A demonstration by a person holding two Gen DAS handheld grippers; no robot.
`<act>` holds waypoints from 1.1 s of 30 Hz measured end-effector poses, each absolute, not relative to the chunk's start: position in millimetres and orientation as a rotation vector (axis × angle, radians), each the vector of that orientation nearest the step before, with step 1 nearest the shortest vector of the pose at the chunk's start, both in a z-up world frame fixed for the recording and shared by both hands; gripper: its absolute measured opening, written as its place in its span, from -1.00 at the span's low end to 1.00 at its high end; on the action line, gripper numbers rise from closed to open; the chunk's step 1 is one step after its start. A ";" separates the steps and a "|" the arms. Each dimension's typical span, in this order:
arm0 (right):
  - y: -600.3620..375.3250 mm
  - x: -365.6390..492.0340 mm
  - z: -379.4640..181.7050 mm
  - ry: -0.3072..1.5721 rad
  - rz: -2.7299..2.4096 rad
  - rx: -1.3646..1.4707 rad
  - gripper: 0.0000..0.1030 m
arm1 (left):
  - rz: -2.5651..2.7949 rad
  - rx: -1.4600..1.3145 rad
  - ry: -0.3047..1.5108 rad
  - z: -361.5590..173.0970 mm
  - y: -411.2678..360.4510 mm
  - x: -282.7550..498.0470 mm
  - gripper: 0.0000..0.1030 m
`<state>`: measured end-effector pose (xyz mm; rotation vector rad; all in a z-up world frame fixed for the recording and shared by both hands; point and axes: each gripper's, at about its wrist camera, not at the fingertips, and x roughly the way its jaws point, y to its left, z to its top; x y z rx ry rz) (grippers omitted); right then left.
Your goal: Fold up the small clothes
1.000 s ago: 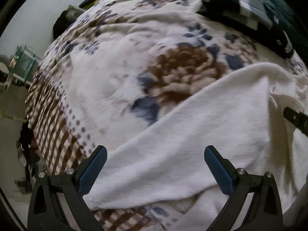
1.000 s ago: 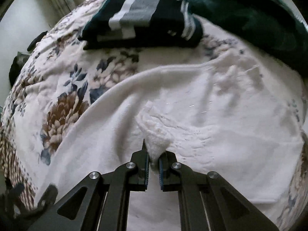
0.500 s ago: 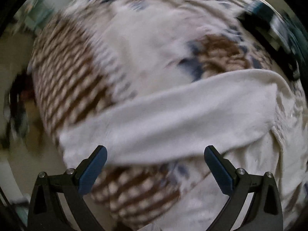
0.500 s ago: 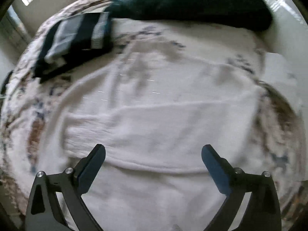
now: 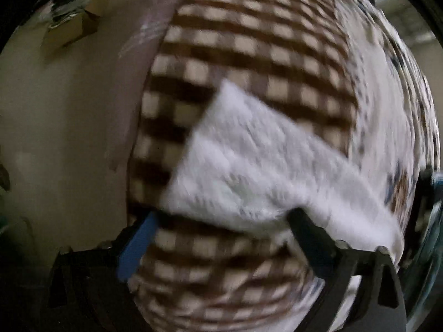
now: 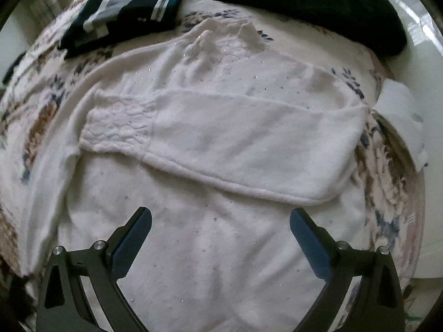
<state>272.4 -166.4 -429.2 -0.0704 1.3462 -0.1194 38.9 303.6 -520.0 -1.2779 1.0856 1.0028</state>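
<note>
A white fleece top lies flat on the bed. One sleeve is folded across its chest, with the ribbed cuff at the left. My right gripper is open and empty, above the lower body of the top. In the blurred left wrist view, the other white sleeve hangs over the checked edge of the bedspread. My left gripper is open at the sleeve's end, one finger at the cloth's lower edge, not closed on it.
A folded dark striped garment and a dark green blanket lie at the far side of the bed. A small white cloth lies at the right edge. The floor shows left of the bed.
My right gripper has let go of the sleeve cuff, opened, and drawn back; the sleeve now lies across the chest. My left gripper has swung left to the sleeve end at the bed's edge.
</note>
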 end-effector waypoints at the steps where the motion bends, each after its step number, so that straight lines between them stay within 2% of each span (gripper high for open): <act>1: -164.8 272.9 -429.2 1.347 -0.131 -0.081 0.96 | 1.019 -1.281 1.052 -518.8 306.8 40.7 0.43; 2: -163.1 273.3 -429.7 1.344 -0.151 -0.104 0.96 | 1.034 -1.277 1.016 -515.3 308.6 42.8 0.28; 4: -160.5 273.9 -430.0 1.339 -0.166 -0.135 0.96 | 1.033 -1.264 0.970 -508.4 310.5 47.2 -0.65; 5: -159.8 274.0 -430.2 1.343 -0.155 -0.138 0.96 | 1.024 -1.262 0.956 -505.8 311.2 49.5 -0.76; 7: -160.0 274.0 -431.7 1.351 -0.146 -0.144 0.96 | 1.027 -1.225 0.929 -493.9 310.0 57.2 -0.83; 11: -166.2 275.7 -433.2 1.366 -0.136 -0.141 0.96 | 0.996 -1.083 0.898 -459.3 307.7 79.8 -0.85; 20: -199.9 286.2 -435.8 1.370 -0.140 -0.043 0.96 | 0.636 -0.547 0.826 -345.0 247.6 171.5 -0.85; 26: -254.9 284.7 -442.3 1.382 -0.212 0.116 0.96 | 0.272 -0.321 0.831 -314.2 129.0 263.5 -0.85; 33: -352.6 255.8 -458.9 1.423 -0.394 0.254 0.96 | -0.178 -0.145 0.919 -340.3 -80.3 336.6 -0.85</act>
